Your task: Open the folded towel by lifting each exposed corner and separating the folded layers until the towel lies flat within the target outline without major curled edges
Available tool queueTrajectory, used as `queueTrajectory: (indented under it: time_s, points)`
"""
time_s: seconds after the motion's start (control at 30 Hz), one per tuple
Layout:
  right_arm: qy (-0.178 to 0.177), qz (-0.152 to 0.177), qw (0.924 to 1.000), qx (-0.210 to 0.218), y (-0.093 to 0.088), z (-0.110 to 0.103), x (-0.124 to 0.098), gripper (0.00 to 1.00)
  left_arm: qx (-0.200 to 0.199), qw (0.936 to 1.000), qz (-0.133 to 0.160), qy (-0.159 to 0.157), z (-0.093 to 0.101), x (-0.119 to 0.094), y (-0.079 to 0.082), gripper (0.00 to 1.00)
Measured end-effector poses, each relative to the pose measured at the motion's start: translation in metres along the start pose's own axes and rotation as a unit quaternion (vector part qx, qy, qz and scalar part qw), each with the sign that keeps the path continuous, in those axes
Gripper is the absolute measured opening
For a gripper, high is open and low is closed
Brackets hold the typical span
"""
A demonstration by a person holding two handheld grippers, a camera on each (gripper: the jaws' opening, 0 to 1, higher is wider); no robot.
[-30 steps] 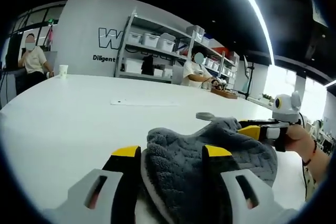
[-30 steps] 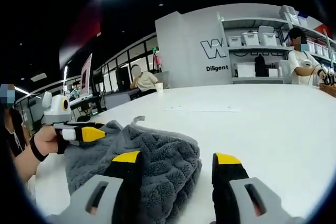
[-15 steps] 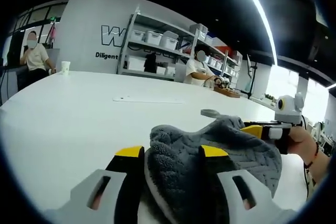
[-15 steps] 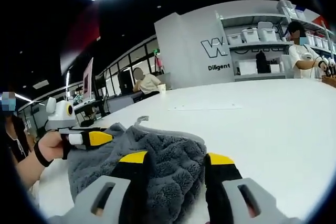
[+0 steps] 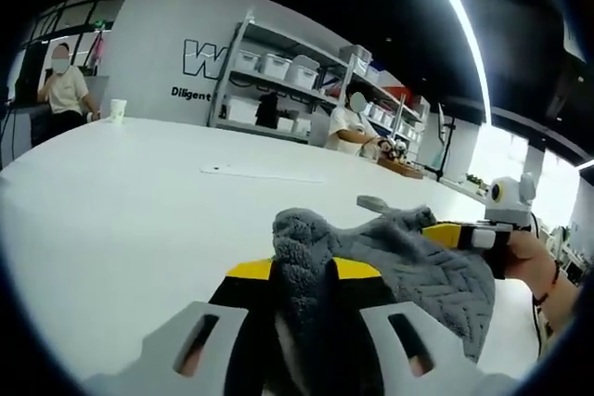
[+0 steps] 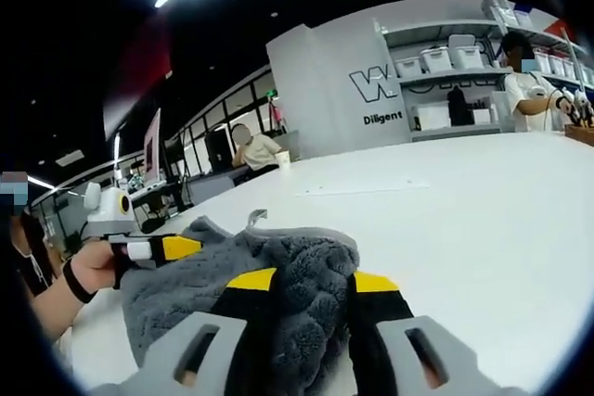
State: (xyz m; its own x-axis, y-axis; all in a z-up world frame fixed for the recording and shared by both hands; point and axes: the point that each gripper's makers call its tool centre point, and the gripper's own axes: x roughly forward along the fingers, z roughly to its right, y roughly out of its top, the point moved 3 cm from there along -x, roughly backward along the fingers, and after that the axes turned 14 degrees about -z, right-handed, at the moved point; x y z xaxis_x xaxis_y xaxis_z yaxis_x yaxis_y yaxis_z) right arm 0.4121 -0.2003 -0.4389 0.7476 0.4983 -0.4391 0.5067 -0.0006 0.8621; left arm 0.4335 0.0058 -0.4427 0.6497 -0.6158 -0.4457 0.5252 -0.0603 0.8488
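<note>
grey towel (image 5: 408, 257) bunched on the white surface (image 5: 121, 201), one end pinched between the closed fingers of the left gripper (image 5: 303, 271); right gripper (image 6: 311, 282), fingers likewise closed on a raised fold at the towel's opposite end.
</note>
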Motion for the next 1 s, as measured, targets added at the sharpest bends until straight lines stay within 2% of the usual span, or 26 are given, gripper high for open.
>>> queueTrajectory:
  time_s: [0.37,0.43,0.73,1.0]
  points:
    - [-0.003,0.009,0.9999,-0.006,0.005,-0.002,-0.004,0.07,-0.002,0.9998,0.020,0.001,0.002,-0.004,0.001,0.09]
    - [-0.006,0.012,0.9999,-0.008,0.007,-0.003,-0.006,0.05,0.000,0.9995,0.031,-0.003,0.004,-0.008,0.003,0.07]
    - [-0.006,0.023,0.9997,-0.011,0.014,-0.005,-0.009,0.00,0.009,0.9989,0.042,-0.016,0.007,-0.012,0.007,0.05]
    - [-0.008,0.023,0.9996,-0.018,0.017,-0.005,-0.009,0.00,0.018,0.9987,0.044,-0.019,0.010,-0.016,0.010,0.04]
